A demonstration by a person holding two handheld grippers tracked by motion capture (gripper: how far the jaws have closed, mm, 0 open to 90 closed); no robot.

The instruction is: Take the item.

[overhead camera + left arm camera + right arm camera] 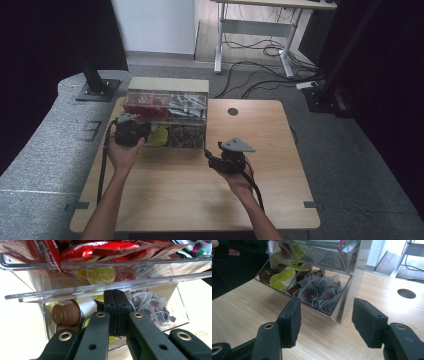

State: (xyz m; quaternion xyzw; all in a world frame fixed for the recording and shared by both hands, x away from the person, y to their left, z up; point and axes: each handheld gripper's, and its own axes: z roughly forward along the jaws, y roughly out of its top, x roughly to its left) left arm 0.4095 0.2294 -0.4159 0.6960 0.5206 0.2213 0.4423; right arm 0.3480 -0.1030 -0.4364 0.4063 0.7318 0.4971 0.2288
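A clear plastic organizer (202,131) stands at the back left of the wooden table (200,200). Its upper tier holds red packets (100,250); below lie brown coffee capsules (66,312), yellow-green capsules (284,276) and tea bags (319,293). My left gripper (145,131) is at the organizer's front left, its jaws shut together under the clear front rim (150,281), with nothing visible between them (117,296). My right gripper (212,154) hovers just in front of the organizer's right corner, open (328,315), with the tea-bag compartment's corner ahead between the pads, untouched.
A round cable hole (233,111) sits in the table behind the right gripper. Bare wood stretches in front and to the right. Grey carpet, a black stand base (97,90), desk legs and floor cables (260,65) lie beyond the table.
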